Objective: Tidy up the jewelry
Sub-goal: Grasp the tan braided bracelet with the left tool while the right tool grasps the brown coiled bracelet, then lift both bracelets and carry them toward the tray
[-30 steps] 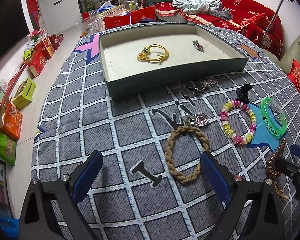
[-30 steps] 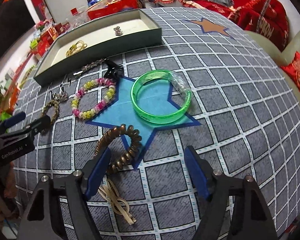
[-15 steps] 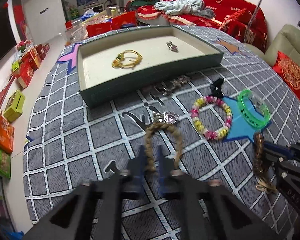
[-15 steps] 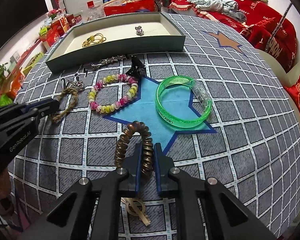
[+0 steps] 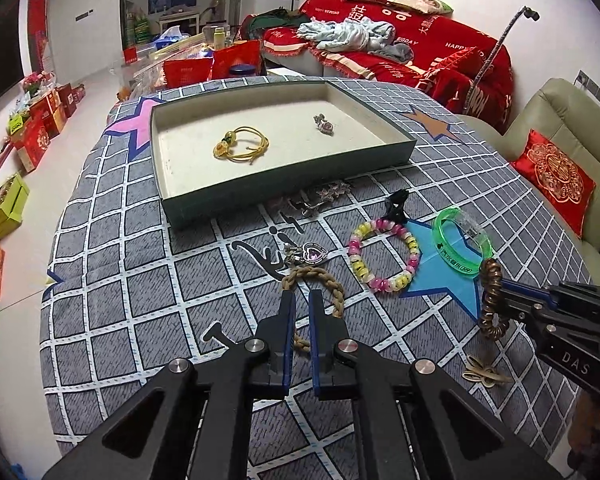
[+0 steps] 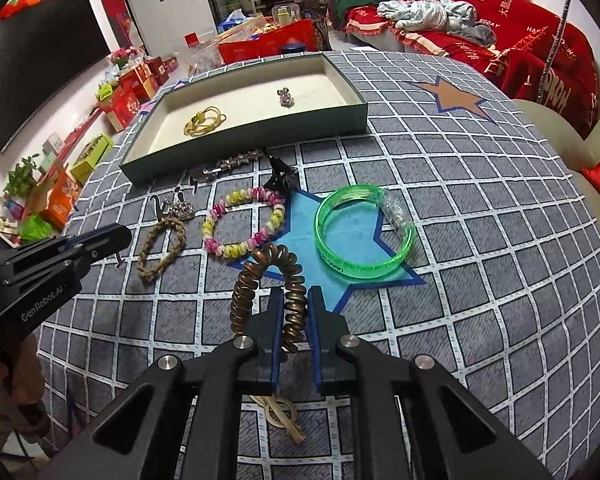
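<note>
Pickup step: left gripper point(image 5: 301, 300) clamped on braided bracelet point(image 5: 332, 285), right gripper point(image 6: 295, 296) clamped on coil hair tie point(image 6: 244, 284). Both pieces sit between the jaws; next, carry to tray point(image 5: 172, 200) ahead, then release

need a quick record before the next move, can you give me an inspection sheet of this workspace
surface: grey grid-pattern cloth with star prints.
job's things: tray holds a yellow cord bracelet and a small charm; on the cloth lie a beaded bracelet, green bangle, heart pendant, black hair claw, metal hair clip and tan loop.
clutter: nothing seen on the cloth.
grippers: left claw shut on braided rope bracelet; right claw shut on brown spiral hair tie.
cables: nothing seen.
surroundings: red-covered sofa, gift boxes on floor.
</note>
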The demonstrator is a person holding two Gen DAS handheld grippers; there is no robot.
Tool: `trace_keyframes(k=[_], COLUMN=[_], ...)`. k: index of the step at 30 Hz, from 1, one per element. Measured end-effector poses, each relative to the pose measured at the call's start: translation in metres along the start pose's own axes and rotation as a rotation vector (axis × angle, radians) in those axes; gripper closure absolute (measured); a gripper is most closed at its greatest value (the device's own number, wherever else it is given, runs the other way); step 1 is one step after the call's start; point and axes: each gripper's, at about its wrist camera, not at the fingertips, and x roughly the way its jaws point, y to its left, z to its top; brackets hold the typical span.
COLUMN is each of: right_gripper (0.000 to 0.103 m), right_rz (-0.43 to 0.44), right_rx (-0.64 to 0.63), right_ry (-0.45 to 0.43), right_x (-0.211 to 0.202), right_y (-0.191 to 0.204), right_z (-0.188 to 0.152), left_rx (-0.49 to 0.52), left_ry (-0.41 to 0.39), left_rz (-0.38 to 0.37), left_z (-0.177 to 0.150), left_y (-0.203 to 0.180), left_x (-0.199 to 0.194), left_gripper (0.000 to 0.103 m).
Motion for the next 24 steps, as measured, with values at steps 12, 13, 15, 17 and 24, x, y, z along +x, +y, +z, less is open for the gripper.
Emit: trace_keyframes(k=[12, 13, 15, 17, 24], right_gripper=[0.090, 0.090, 0.090, 0.090, 0.090], right_rz=[0.062, 0.066, 0.072, 0.076, 0.090], right_rx=[0.038, 0.042, 0.048, 0.054, 0.093], right_ry=[0.005, 0.003, 0.000, -0.002, -0.010], right_x=[0.000, 0.000, -0.002, -0.002, -0.007], right_y=[-0.007, -0.008, -0.011, -0.014, -0.027], right_z=[-0.003, -0.003, -0.003, -0.003, -0.008], left_rx=[0.035, 0.036, 0.054, 0.088, 0.147], left_ry=[-0.017, -0.023, -0.066, -0.056, -0.006], left_rz=[0.091, 0.097, 0.121, 0.131, 0.149], left_z=[-0.006, -0.006, -0.007, -0.005, -0.006], left_y=[-0.009, -0.010, -0.014, -0.019, -0.027], left_x=[-0.003, -0.005, -0.011, -0.009, 0.008], left_gripper=[0.028, 0.000, 0.000, 0.000, 0.011])
